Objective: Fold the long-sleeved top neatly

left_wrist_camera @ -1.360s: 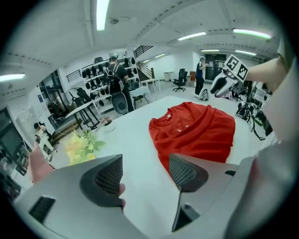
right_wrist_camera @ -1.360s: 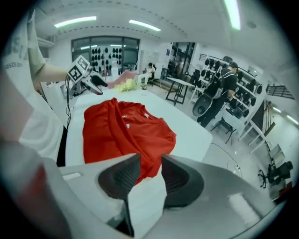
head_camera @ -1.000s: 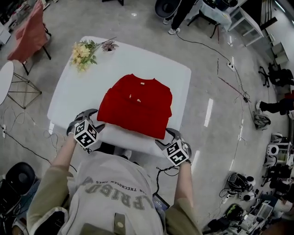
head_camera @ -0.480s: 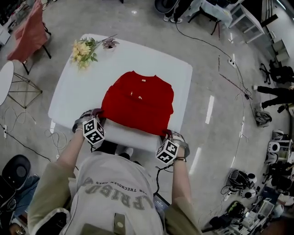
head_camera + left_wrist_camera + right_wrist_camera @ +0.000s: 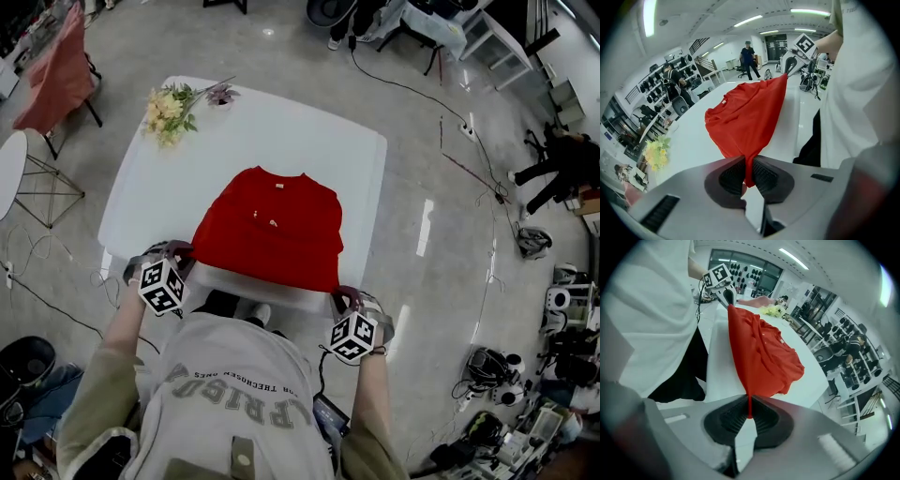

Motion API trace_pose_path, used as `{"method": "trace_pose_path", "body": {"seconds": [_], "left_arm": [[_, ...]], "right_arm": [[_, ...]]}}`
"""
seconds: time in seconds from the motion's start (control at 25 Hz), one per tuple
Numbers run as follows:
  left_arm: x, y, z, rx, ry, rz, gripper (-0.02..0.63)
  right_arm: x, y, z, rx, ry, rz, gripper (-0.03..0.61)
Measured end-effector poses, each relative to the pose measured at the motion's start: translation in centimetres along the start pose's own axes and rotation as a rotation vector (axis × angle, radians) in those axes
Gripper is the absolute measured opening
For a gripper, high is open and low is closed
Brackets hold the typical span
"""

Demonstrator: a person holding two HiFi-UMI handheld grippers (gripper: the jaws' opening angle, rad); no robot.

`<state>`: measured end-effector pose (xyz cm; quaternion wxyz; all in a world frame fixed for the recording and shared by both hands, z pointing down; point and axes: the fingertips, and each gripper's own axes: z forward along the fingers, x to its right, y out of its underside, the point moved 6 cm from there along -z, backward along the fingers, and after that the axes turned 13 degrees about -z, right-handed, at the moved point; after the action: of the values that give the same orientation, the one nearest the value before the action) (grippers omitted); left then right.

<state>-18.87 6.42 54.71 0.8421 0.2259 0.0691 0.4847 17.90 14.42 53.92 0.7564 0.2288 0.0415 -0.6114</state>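
Now the hem-to-collar fold seems to be in hand; top (image 5: 272,225) lies on table (image 5: 309,131), sleeves apparently already tucked in; its two near hem corners are clamped, one in the closed jaws of left gripper (image 5: 176,253), one in right gripper (image 5: 339,294); hem is pulled taut between them; next, both corners likely need to be lifted together and carried evenly toward the collar.

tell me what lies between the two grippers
The red top, its near edge stretched from the left gripper to the right gripper; the left gripper view shows it.
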Motion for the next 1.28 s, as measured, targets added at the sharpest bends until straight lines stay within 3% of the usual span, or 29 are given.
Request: {"method": "trace_pose_path", "body": {"seconds": [0.2, 0.36, 0.6, 0.76, 0.96, 1.28], "left_arm": [[3.5, 3.0, -2.0, -0.063, 0.096, -0.032, 0.034], [4.2, 2.8, -3.7, -0.059, 0.113, -0.027, 0.034], [-0.7, -1.6, -5.5, 0.065, 0.021, -0.116, 0.034], [-5.0, -4.9, -4.8, 0.111, -0.035, -0.211, 0.035], [-9.9, -7.2, -1.3, 0.063, -0.058, -0.302, 0.035], [-14.8, -8.7, 5.3, -0.079, -0.006, -0.405, 0.035]], "right_arm": [[-3.4, -0.1, -1.1, 0.029, -0.140, 0.015, 0.020], [-2.3, -0.4, -2.3, 0.058, -0.192, 0.013, 0.020], [5.8, -1.7, -4.1, 0.119, -0.127, 0.024, 0.020], [12.0, -2.7, -3.3, 0.098, -0.068, 0.019, 0.020], [18.4, -3.4, 0.8, 0.051, -0.060, 0.071, 0.020], [23.5, -3.1, 9.1, -0.076, -0.165, 0.148, 0.021]]}}
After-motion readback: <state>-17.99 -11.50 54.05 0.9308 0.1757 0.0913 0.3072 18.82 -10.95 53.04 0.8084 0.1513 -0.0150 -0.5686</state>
